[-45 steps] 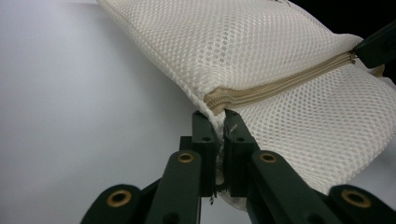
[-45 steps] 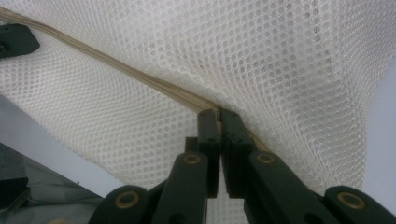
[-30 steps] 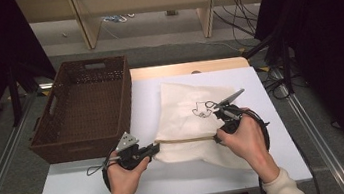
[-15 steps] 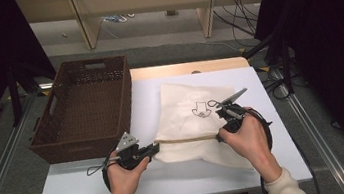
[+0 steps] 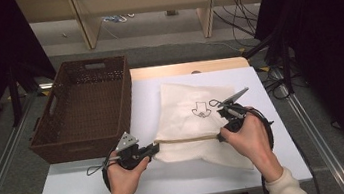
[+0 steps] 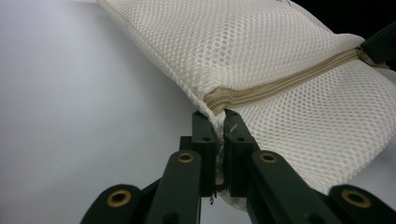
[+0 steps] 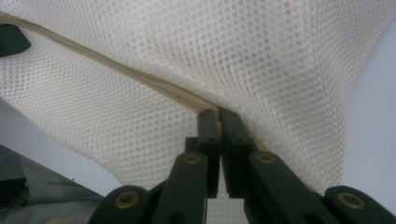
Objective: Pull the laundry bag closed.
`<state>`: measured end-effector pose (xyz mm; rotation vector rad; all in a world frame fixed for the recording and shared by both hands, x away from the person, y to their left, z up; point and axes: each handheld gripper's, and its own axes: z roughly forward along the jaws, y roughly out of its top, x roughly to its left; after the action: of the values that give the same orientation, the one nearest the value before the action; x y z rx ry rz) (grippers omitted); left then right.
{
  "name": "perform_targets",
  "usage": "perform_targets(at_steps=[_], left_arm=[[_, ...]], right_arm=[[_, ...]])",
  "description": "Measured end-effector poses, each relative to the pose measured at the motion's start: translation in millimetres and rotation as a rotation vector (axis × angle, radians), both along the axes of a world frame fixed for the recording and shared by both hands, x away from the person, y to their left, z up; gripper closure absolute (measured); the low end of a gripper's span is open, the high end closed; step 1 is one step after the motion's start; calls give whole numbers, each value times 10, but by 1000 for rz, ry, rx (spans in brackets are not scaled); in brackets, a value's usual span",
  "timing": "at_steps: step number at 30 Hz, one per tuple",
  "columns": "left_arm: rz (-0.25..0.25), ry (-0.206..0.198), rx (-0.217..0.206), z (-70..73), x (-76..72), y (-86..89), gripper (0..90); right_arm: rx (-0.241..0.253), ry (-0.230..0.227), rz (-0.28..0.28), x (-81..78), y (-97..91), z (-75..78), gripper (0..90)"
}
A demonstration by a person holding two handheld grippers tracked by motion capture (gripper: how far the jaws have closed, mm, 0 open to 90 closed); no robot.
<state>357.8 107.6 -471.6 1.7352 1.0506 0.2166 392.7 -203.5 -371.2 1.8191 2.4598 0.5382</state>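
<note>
Cream-white mesh laundry bag with a beige zipper [image 5: 187, 112] lies flat on the white desk [image 5: 71, 191], its zipper edge stretched taut between the two grippers. Left gripper [image 5: 152, 149] sits at the bag's near-left corner; in the left gripper view its black fingers [image 6: 204, 135] are pressed together on the mesh corner right at the end of the beige zipper [image 6: 280, 84], fabric pinched between the pads. The bag [image 6: 280, 46] runs up and away from the fingers to the far right, where the other gripper's dark tip meets the zipper's far end. Right gripper [image 5: 221, 135] is at the opposite end of the zipper line; in the right gripper view its fingers [image 7: 208, 126] are closed tight on the zipper seam [image 7: 116, 70], mesh [image 7: 233, 46] spreading above and on both sides of the fingertips. Whether the pads catch the zipper pull itself or just the seam is hard to tell, too small. A small black line drawing [image 5: 201, 109] is printed on the bag just beyond the right fingers. Dark brown woven wicker basket [image 5: 89, 138] stands on the desk's left edge, just beyond the left gripper, apart from the bag. Both hands rest low over the desk's near side, left hand [image 5: 122, 176], right hand [image 5: 249, 140].
</note>
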Motion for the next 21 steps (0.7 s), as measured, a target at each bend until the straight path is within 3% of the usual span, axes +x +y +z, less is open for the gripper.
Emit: perform_targets(at_steps=[11,13,21], left_arm=[[-1,-2,-1,1,0,-1,851],[-1,-1,0,0,1,0,851],[0,-1,1,-1,0,0,851]], right_arm=[[3,10,-1,4,-8,3,884],[-5,-15,15,16,-32,-12,885],[3,-10,11,13,-45,-3,884]])
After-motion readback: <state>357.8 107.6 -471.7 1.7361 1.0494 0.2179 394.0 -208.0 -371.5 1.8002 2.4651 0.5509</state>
